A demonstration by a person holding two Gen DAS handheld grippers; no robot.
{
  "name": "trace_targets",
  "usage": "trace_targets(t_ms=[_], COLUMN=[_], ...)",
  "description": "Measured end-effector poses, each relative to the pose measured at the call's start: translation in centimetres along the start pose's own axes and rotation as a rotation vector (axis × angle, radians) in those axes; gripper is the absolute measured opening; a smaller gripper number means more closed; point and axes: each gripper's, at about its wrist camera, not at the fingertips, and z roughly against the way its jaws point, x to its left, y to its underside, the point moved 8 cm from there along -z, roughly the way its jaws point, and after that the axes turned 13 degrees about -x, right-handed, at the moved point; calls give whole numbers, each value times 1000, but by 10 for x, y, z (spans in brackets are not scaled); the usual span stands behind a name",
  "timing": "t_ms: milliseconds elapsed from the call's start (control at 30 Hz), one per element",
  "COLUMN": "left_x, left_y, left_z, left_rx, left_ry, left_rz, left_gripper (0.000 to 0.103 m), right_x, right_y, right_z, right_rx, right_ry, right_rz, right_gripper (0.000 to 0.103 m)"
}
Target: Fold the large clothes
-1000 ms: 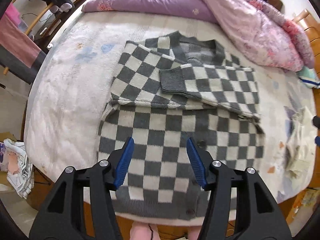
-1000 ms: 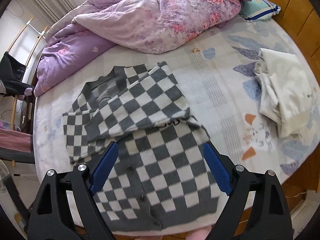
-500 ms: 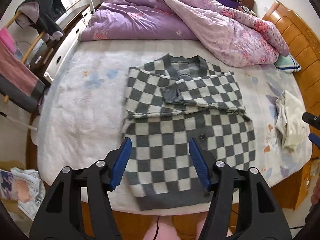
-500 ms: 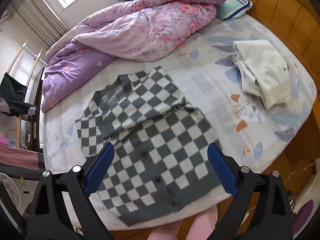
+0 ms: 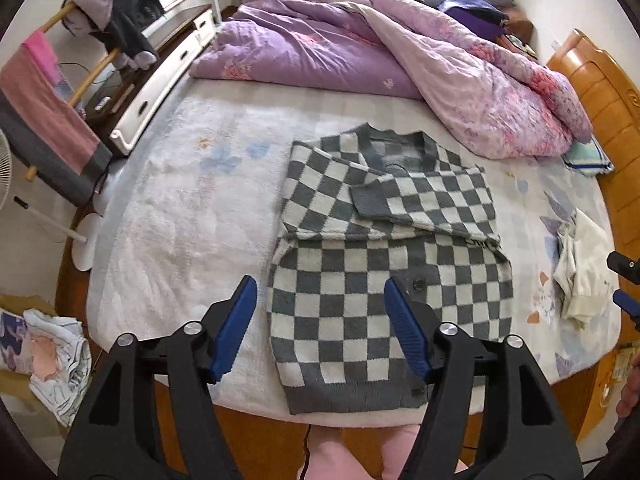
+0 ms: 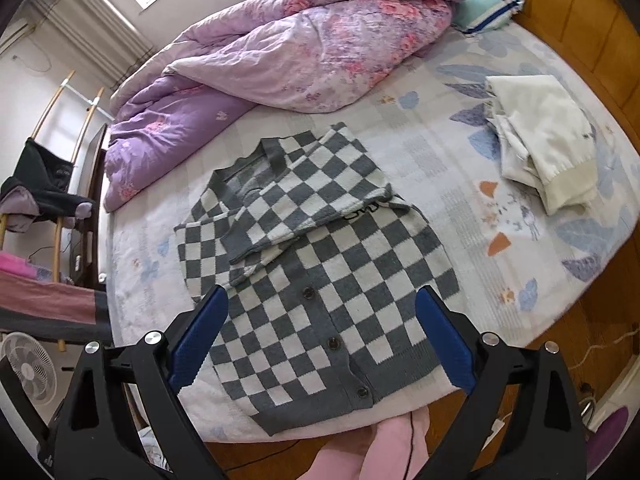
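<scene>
1. Your checkered cardigan [image 5: 384, 280] lies flat on the bed [image 5: 180, 208], near its front edge, both sleeves folded across the chest. The lower sleeve is mostly hidden under the upper one, and the hem sits right at the mattress edge.
2. Your left tongs [image 5: 320, 320] hang above the cardigan's lower half with the jaws opening and nothing between the pads.
3. Your right tongs [image 6: 320, 336] stand spread wide above the button line and grip nothing; in the left view only their tip shows at the right border.
4. A cream garment [image 6: 544, 144] lies bundled well to the right; its shape is unclear.
5. The purple duvet [image 5: 360, 52] is heaped along the far side, covering the bed there.
6. Pink fabric at the bottom edge is cut off.
</scene>
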Motion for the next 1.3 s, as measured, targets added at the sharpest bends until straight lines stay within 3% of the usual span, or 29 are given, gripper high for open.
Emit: trace_targets(t_ms=[267, 467, 600, 733, 967, 1100, 1300], left_x=[-13, -20, -19, -13, 8, 14, 25], left_y=[-29, -39, -46, -54, -87, -116, -152], left_z=[7, 3, -3, -20, -77, -118, -207], left_rx=[-31, 1, 26, 48, 96, 111, 168], left_ry=[-117, -193, -231, -245, -235, -152, -115], left_rz=[66, 80, 76, 81, 73, 84, 74], left_gripper=[75, 83, 87, 89, 89, 92, 92], right_x=[7, 9, 0, -13, -34, -34, -19], right_y=[-40, -51, -65, -82, -119, -150, -189], right_z=[-24, -43, -63, -93, -144, -167, -229], right_rx=[48, 106, 138, 165, 165, 148, 166], right_ry=[-117, -200, -215, -175, -82, -63, -29], right_rz=[90, 130, 111, 99, 53, 30, 73], right_gripper=[93, 94, 94, 95, 95, 95, 95])
